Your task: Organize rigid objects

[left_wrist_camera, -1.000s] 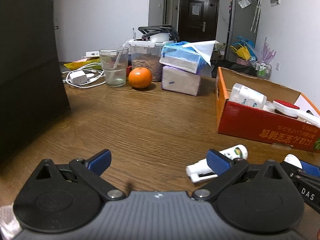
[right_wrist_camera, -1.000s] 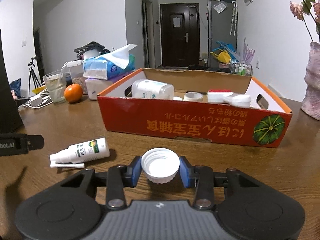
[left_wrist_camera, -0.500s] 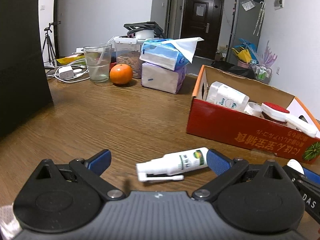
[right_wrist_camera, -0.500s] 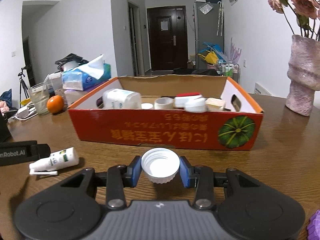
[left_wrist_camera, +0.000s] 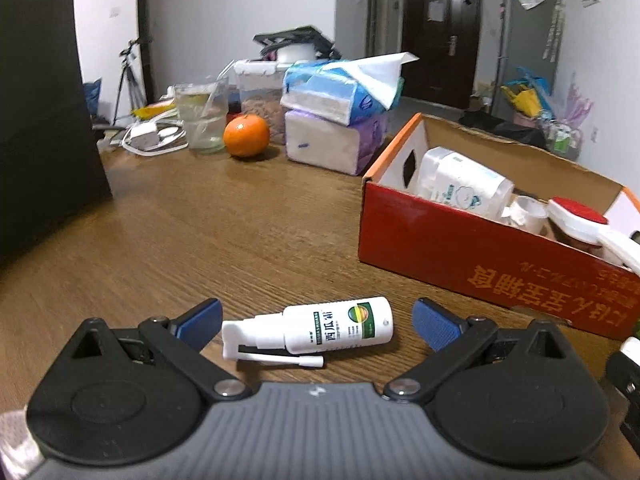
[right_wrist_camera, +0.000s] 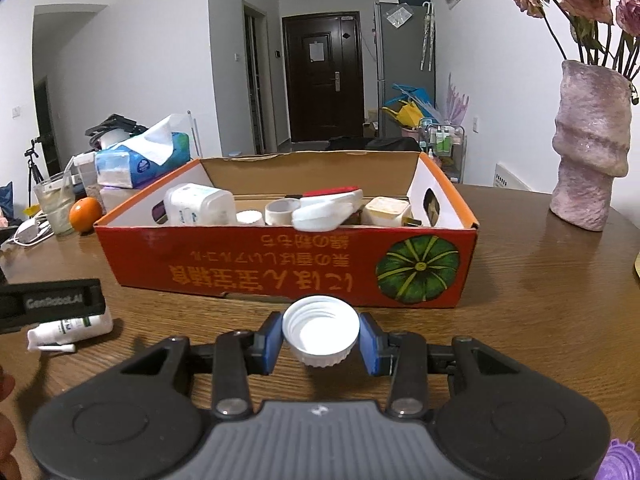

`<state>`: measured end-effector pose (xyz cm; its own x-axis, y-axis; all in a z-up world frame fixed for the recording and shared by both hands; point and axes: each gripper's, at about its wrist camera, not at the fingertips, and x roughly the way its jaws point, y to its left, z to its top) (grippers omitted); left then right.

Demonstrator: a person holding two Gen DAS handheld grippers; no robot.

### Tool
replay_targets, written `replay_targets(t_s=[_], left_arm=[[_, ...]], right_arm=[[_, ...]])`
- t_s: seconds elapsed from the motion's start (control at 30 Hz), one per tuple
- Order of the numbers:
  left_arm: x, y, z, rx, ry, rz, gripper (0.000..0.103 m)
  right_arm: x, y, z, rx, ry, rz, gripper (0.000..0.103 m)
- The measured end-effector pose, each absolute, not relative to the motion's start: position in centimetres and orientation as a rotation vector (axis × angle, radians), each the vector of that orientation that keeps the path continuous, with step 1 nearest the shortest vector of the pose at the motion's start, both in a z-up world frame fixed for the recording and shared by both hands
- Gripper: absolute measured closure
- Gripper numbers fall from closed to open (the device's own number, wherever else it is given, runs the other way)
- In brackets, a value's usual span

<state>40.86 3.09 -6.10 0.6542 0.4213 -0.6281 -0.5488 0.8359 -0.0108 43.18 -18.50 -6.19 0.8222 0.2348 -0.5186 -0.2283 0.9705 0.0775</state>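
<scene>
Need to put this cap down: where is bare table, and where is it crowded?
Bare wood lies between the spray bottle, the red box and the tissue packs; also right of the box, toward the vase. The box's inside is crowded. So is the far edge by the orange.

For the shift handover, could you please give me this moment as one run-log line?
left gripper: open, astride spray bottle lying on table | right gripper: shut on white cap, facing red box

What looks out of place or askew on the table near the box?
The spray bottle lies on its side on the table, outside the red box where similar items sit. Its thin nozzle tube sticks out loose beside it.
</scene>
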Motion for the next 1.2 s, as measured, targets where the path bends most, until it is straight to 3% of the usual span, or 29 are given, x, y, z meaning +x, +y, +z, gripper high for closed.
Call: replay_targets(t_s=[0.9, 1.2], left_arm=[[43.0, 3.9, -7.8, -0.18, 0.754, 0.543, 0.0], [38.9, 5.9, -6.3, -0.044, 0.61, 0.272, 0.0]], right_arm=[[43.4, -18.7, -6.4, 0.011, 0.556, 0.243, 0.064], [43.3, -18.6, -6.4, 0.009, 0.55, 0.238, 0.064]])
